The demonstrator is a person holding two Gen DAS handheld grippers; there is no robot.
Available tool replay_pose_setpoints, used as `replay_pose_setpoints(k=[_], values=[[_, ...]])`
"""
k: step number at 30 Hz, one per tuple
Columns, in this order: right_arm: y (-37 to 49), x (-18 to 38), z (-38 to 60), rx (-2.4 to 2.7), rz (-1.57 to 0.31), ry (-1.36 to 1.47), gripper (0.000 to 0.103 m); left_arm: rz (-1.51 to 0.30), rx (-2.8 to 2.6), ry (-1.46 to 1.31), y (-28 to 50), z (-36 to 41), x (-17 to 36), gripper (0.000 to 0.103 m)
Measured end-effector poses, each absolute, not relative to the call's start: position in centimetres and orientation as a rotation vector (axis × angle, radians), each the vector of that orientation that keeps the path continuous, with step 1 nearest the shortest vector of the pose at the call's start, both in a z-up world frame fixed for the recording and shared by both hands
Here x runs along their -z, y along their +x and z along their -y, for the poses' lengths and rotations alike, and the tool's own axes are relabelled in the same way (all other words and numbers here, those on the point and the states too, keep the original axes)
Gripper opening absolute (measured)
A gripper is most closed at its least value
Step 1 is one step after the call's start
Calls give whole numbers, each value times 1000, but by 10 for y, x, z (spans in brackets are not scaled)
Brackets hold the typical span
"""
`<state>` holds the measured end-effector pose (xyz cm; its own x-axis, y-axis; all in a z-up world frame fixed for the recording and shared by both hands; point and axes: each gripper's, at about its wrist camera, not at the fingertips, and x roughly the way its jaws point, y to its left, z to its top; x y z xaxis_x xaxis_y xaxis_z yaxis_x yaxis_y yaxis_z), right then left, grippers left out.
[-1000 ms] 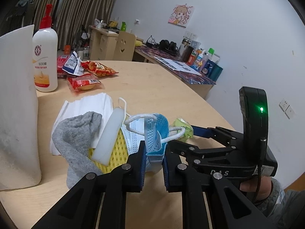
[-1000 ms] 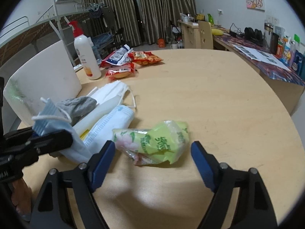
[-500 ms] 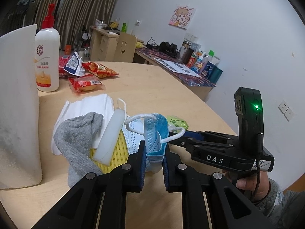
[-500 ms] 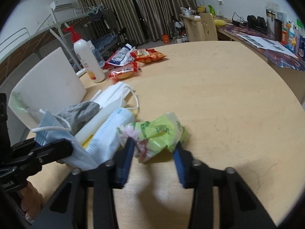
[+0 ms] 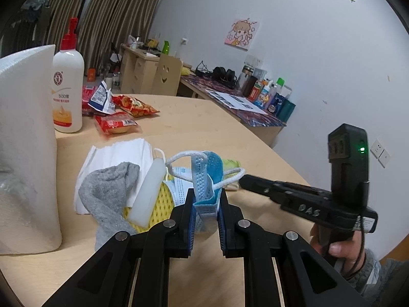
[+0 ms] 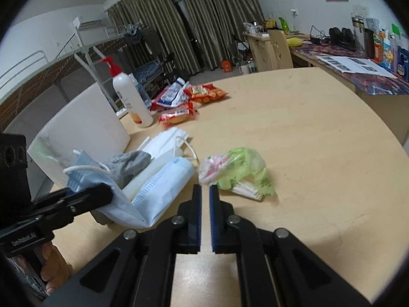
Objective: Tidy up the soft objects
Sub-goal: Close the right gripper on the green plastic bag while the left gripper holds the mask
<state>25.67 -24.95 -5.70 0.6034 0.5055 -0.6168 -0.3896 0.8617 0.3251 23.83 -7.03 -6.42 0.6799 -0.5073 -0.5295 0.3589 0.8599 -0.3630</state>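
On the bench (image 6: 306, 133), the left gripper (image 5: 206, 206) pinches a blue mask (image 5: 207, 179) beside the pile of soft things. The right gripper (image 6: 205, 192) is pressed together at the green packet's (image 6: 237, 170) corner; whether it grips is unclear. Next, I judge: lift the packet onto the pile

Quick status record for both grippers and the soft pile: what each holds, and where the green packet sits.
left gripper: shut on blue face mask
right gripper: shut, pinching the near edge of the green packet
green packet: on the table, right of the pile
pile: grey sock, white masks, yellow mesh piece
behind pile: paper towel roll, lotion bottle
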Motion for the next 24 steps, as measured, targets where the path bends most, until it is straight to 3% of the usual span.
replay_pose_setpoints(k=[3,5,6,7,21,23,24], values=[[255,50,254,-502,-736,149,13,-662,489,-239,239,70,64,16],[258,44,254,-463,-715,115,48,-656,488,-239,239,68,63,16],[261,44,251,-449,-717,93,78,-652,486,-242,238,67,62,16],[263,45,250,-440,-710,80,86,-648,483,-245,237,66,62,16],[296,70,223,-422,-794,-62,86,-624,479,-283,232,57,58,16],[296,72,222,-421,-802,-74,84,-625,481,-285,232,58,58,16],[296,74,222,-421,-807,-81,78,-626,481,-284,232,58,58,16]])
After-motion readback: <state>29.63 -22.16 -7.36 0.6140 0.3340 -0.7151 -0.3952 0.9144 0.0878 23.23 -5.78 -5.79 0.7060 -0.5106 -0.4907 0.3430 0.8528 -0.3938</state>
